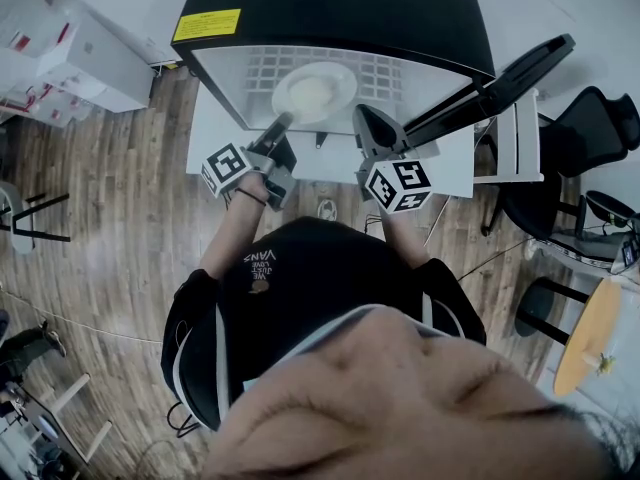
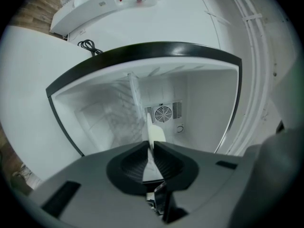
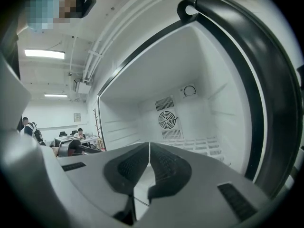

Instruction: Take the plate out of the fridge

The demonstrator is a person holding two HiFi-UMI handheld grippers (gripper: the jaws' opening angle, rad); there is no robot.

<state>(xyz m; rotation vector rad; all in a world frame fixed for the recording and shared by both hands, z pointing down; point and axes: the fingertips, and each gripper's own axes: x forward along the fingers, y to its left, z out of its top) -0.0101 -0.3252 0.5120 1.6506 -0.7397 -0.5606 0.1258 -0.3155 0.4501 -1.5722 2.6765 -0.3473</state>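
Observation:
A round cream plate (image 1: 313,91) lies on the wire shelf (image 1: 400,68) inside the open black fridge (image 1: 330,8). My left gripper (image 1: 282,121) reaches in from the front left and is shut on the plate's near rim. In the left gripper view the plate (image 2: 156,134) shows edge-on, pinched between the pads of the left gripper (image 2: 152,145). My right gripper (image 1: 365,118) hovers at the fridge opening just right of the plate, apart from it. In the right gripper view the right gripper (image 3: 148,144) is shut with nothing in it, facing the fan vent (image 3: 167,119).
The fridge door (image 1: 505,78) stands swung open to the right. The fridge rests on a white platform (image 1: 455,173). Black chairs (image 1: 590,138) and a round wooden table (image 1: 585,338) stand at the right, white boxes (image 1: 70,58) at the far left.

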